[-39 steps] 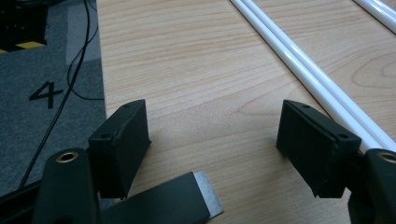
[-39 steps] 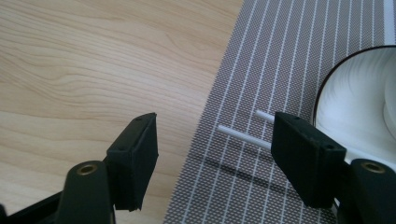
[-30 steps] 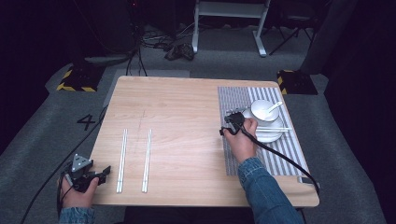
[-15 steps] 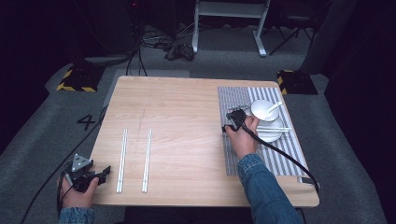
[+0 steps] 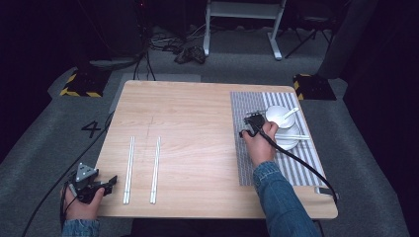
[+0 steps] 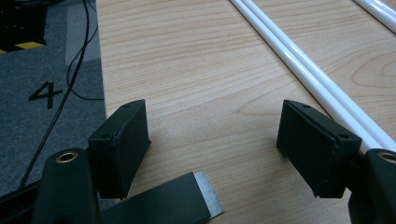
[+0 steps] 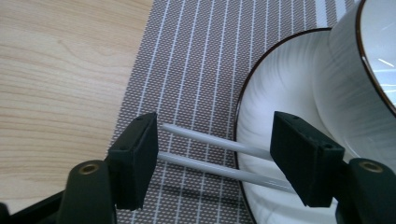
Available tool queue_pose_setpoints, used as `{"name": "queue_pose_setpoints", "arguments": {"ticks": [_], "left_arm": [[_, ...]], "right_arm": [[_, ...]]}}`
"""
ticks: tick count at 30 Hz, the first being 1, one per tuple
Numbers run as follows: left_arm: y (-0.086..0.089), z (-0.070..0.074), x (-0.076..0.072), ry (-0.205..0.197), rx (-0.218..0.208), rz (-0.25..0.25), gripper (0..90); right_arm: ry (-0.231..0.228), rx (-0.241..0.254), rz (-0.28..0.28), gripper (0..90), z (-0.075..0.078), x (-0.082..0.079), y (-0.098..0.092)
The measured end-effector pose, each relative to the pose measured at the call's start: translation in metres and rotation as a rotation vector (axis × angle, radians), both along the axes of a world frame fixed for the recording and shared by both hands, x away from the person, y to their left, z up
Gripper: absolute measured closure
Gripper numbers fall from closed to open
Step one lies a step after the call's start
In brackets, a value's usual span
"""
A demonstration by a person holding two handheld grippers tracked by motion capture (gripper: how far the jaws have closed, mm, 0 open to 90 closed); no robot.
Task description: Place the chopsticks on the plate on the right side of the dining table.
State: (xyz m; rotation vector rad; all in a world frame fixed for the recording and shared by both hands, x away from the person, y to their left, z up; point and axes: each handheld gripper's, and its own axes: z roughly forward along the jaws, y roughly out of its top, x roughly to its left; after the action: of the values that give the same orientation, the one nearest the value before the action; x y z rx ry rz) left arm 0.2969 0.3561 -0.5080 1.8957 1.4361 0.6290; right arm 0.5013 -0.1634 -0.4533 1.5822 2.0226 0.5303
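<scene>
A white plate (image 5: 290, 143) with a white bowl (image 5: 276, 113) and a spoon (image 5: 290, 114) sits on the striped placemat (image 5: 247, 163). A pair of white chopsticks (image 5: 298, 137) lies across the plate's rim. My right gripper (image 5: 253, 120) hovers at the plate's left edge. In the right gripper view it (image 7: 215, 161) stands open, and the chopsticks (image 7: 205, 142) run from the plate (image 7: 280, 102) across the gap between the jaws, with no pad pressing on them. My left gripper (image 5: 111, 182) rests open at the table's near left corner, with bare wood between its jaws (image 6: 212, 140).
Two more pairs of white chopsticks (image 5: 129, 168) (image 5: 155, 168) lie side by side on the wood at the left; the nearer pair (image 6: 308, 70) passes just right of my left gripper. The table's left edge drops to grey floor with cables (image 6: 70, 70).
My right gripper has edged slightly toward the plate. The left hand has stayed still.
</scene>
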Motion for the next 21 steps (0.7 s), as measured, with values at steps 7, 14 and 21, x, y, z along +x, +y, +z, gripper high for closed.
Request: {"name": "queue_pose_setpoints", "arguments": {"ticks": [7, 14, 21], "left_arm": [[0.0, 0.0, 0.0, 0.0, 0.0, 0.0, 24.9], [0.0, 0.0, 0.0, -0.001, 0.001, 0.0, 24.9], [0.0, 0.0, 0.0, -0.002, 0.001, 0.0, 24.9]], "right_arm": [[-0.04, 0.057, 0.03, 32.2, 0.009, -0.006, -0.006], [-0.171, 0.108, 0.109, 28.8, 0.042, -0.028, -0.032], [-0.283, 0.067, 0.081, 33.5, 0.063, -0.048, -0.116]]}}
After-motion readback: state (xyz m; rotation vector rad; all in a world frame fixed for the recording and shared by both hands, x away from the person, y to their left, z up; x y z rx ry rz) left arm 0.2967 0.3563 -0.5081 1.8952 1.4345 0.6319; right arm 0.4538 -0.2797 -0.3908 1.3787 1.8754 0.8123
